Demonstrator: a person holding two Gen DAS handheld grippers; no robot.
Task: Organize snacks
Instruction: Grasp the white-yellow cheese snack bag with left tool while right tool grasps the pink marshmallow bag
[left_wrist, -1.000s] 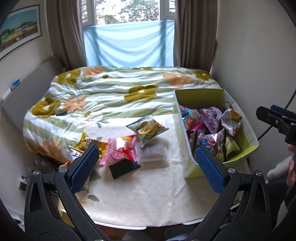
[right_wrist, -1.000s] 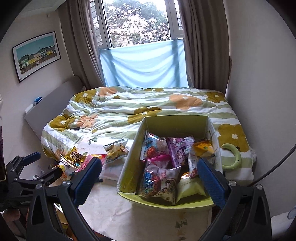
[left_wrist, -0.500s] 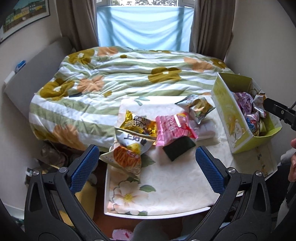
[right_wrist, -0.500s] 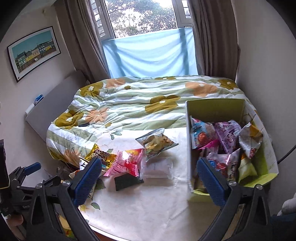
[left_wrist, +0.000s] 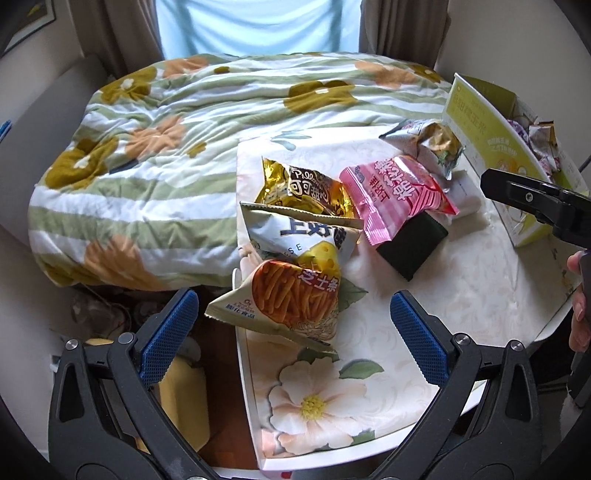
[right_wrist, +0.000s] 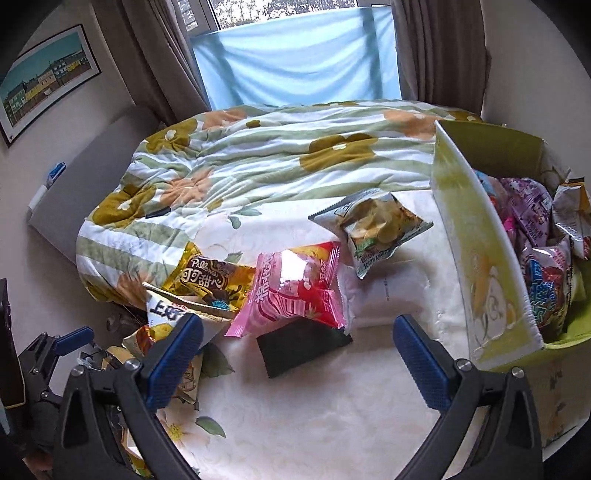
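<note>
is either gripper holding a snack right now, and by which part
Nothing is held. The left gripper is open above the orange snack bag, and the right gripper is open over the table.

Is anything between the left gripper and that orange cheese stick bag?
Nothing visible. The open left gripper faces the cheese stick bag directly; the bag lies at the table's left edge, overlapping the white cheese bag behind it.

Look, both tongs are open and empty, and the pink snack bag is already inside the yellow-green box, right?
Not quite. The pink snack bag is not inside the yellow-green box; it lies out on the table, partly over a dark flat packet, as the right wrist view shows. The rest is right: the left tongs and right tongs are both open and empty.
</note>
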